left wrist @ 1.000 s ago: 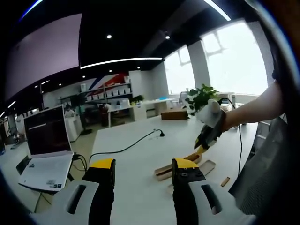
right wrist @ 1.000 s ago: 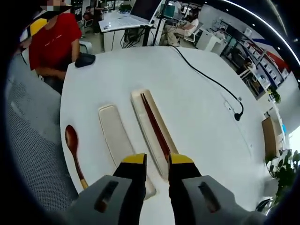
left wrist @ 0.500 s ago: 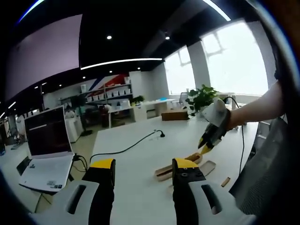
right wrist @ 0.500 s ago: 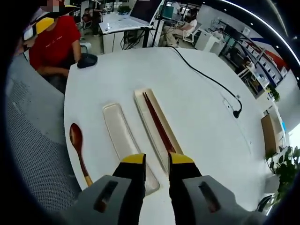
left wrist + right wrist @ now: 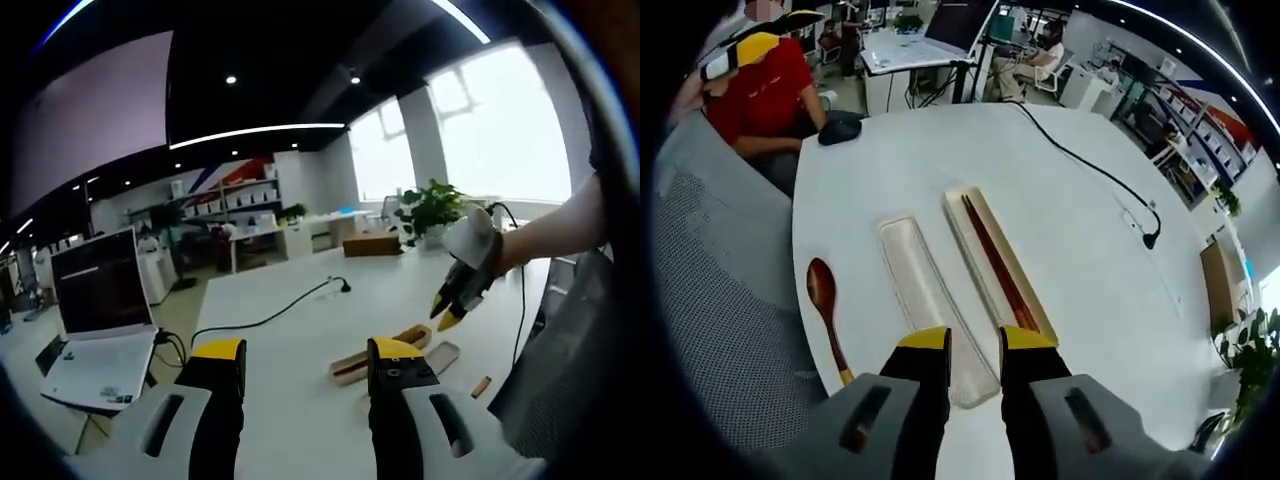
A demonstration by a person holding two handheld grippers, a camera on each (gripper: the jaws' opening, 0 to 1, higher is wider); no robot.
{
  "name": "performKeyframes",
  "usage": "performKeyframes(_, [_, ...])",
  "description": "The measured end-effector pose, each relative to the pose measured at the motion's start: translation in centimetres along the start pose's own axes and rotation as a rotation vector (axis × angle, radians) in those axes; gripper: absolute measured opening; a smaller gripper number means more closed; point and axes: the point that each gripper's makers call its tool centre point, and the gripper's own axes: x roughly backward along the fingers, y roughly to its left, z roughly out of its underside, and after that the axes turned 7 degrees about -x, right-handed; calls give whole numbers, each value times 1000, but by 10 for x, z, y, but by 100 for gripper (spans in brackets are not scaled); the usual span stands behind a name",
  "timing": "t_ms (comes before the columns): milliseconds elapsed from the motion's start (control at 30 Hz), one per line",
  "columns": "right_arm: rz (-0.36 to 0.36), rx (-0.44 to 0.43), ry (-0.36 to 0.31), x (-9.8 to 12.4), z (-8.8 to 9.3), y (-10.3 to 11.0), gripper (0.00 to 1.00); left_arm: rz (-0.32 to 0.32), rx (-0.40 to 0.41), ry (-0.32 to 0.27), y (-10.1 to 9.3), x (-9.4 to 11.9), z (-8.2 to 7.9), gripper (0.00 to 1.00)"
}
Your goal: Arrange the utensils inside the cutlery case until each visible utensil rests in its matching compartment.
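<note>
Fingers of the right gripper (image 5: 974, 345): slightly parted, holding nothing, raised above the near end of the case (image 5: 998, 268). Fingers of the left gripper (image 5: 305, 365): spread wide, empty, held level and well apart from the work.

Case: long shallow tray on the white table (image 5: 1080, 250), dark chopsticks (image 5: 997, 262) already lying along it.
Lid (image 5: 935, 294): pale, just beside the case, apart from it.
Spoon (image 5: 828, 313): wooden, outside the case, near the table edge by the grey mesh chair (image 5: 730, 330).

Handling, by judgement: spoon light, stiff, smooth-lacquered, likely slippery; take it across the slim handle near mid-length, not the rounded bowl.
</note>
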Motion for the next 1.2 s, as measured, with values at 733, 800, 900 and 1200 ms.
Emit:
performKeyframes(733, [-74,75,46,10,24,34,18,-4,5,-2,2,1,1,50])
performKeyframes(800, [-84,73,49,9,26,35,18,-6,6,-2,2,1,1,50])
performKeyframes(900, [-90,82,51,9,28,38,19,-9,10,-4,3,1,1,50])
performKeyframes(1200, [-133,104,63,12,38,52,20,-10,7,-1,2,1,0,50])
